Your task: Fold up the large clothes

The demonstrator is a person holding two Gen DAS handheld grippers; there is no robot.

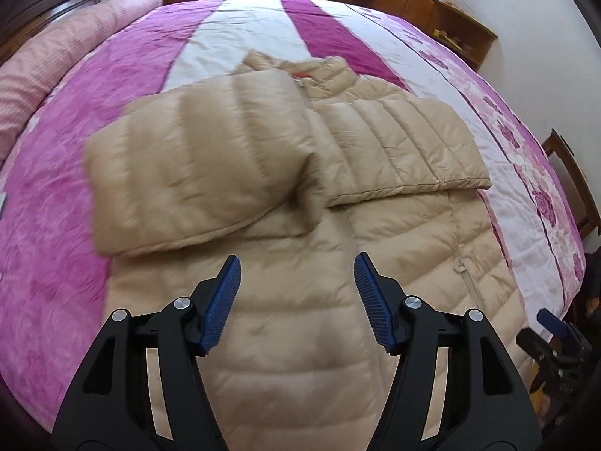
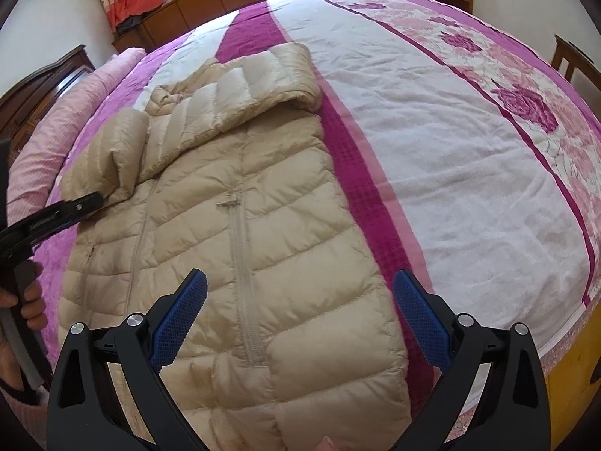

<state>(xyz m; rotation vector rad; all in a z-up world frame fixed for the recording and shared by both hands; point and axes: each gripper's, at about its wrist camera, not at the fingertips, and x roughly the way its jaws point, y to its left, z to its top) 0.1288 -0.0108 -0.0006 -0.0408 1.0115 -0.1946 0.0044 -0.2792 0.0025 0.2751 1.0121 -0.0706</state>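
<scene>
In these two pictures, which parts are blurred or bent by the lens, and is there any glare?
Left wrist view: the folded sleeve is smeared by motion blur, while the left gripper stays sharp; the bedspread bulges from the fisheye. Right wrist view: the jacket is sharp, its stitching clear; the bed edge curves strongly; light is soft and even, no harsh glare, dark corners in both.

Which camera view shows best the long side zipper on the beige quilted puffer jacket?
The right wrist view: the side zipper runs sharp and nearly whole down the beige quilted puffer jacket. The left wrist view shows only a short stretch of that zipper, near the picture's right side.
</scene>
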